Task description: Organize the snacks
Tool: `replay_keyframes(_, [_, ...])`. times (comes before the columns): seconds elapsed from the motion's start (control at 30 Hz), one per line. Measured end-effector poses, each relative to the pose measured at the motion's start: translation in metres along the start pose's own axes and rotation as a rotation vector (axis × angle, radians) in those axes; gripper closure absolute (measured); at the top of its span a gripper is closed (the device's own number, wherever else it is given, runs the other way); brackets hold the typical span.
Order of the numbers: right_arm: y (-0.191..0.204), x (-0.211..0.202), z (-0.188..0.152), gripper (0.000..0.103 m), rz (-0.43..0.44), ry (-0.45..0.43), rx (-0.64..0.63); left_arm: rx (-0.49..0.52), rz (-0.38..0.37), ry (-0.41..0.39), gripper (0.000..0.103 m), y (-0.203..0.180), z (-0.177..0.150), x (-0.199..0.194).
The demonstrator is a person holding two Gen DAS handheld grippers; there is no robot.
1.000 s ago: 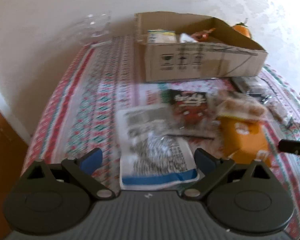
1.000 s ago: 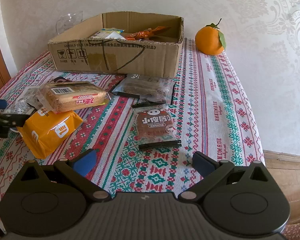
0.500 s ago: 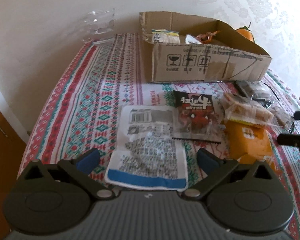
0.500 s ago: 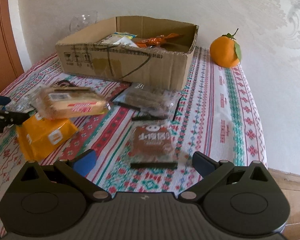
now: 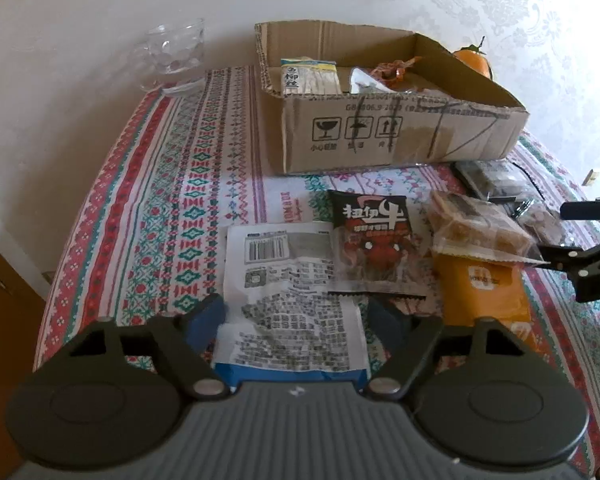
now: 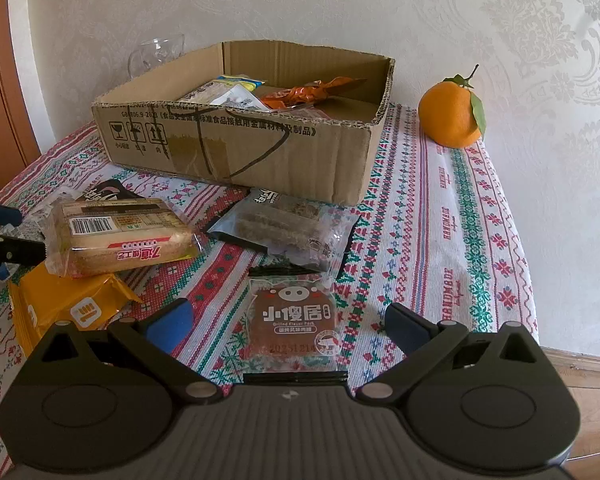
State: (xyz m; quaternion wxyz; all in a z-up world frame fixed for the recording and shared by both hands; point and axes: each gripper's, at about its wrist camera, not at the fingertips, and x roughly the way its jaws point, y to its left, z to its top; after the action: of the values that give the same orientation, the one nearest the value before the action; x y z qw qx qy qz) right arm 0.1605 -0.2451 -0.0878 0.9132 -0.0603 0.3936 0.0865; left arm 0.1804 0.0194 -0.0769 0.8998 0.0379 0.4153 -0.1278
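Snack packs are lying on the table in front of the box.

The white pack [image 5: 292, 300] is sitting between the left gripper's [image 5: 298, 318] wide-apart fingers near the table's [image 5: 160, 208] front edge. The pork snack [image 6: 294, 320] is lying between the right gripper's [image 6: 290, 322] spread fingers. The cardboard box [image 6: 236, 148] is sitting at the back edge, with an orange [image 6: 450, 114] beside it.

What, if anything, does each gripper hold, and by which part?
Nothing. The left gripper stands open over the white packet; the right gripper stands open around the pork jerky packet.
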Motion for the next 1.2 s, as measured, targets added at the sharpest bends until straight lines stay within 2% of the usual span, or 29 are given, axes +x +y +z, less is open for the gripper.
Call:
replay_keyframes(0.47, [0.003, -0.004, -0.002, 0.002, -0.005, 0.008, -0.005, 0.0, 0.003, 0.015, 0.03, -0.001, -0.004, -0.01])
replay_keyframes(0.67, [0.004, -0.01, -0.002, 0.016, 0.013, -0.001, -0.012, -0.002, -0.005, 0.008, 0.03, 0.0, -0.004, -0.018])
replay_keyframes(0.93, [0.004, -0.014, 0.002, 0.051, 0.006, -0.005, -0.019, -0.016, 0.004, -0.002, 0.03, 0.001, -0.007, -0.026])
replay_keyframes(1.2, [0.004, -0.016, 0.001, 0.052, -0.004, 0.003, -0.017, -0.02, 0.014, -0.003, 0.03, 0.002, -0.011, -0.028])
